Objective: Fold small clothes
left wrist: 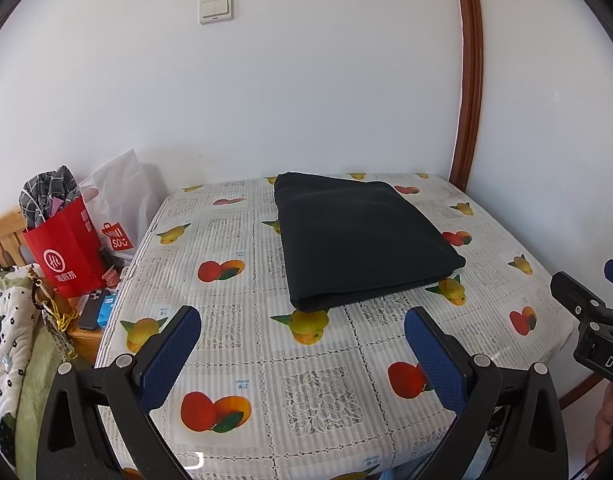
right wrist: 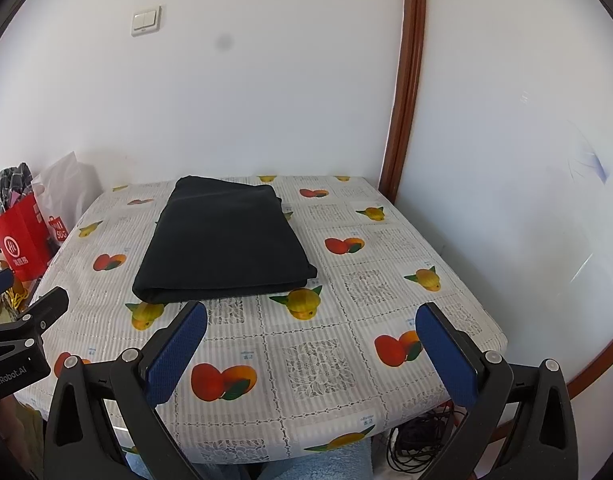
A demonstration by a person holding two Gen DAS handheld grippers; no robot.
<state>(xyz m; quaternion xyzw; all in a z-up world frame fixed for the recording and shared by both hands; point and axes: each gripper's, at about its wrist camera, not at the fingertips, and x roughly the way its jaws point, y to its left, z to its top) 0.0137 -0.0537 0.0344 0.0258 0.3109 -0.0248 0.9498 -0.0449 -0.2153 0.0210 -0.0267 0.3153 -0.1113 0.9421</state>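
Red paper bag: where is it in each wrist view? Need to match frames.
Left wrist: red paper bag at left edge, mid-height, beside the table.
Right wrist: red paper bag at far left edge, smaller, partly cut off.
Shared landmark: folded black garment on the table.

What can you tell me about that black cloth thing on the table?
The black garment is plain, dark, soft-looking cloth, folded into a neat, flat rectangle of several layers, with the rounded fold edge facing the cameras. It lies toward the back of the fruit-print tablecloth. Nothing rests on it, and neither gripper touches it.
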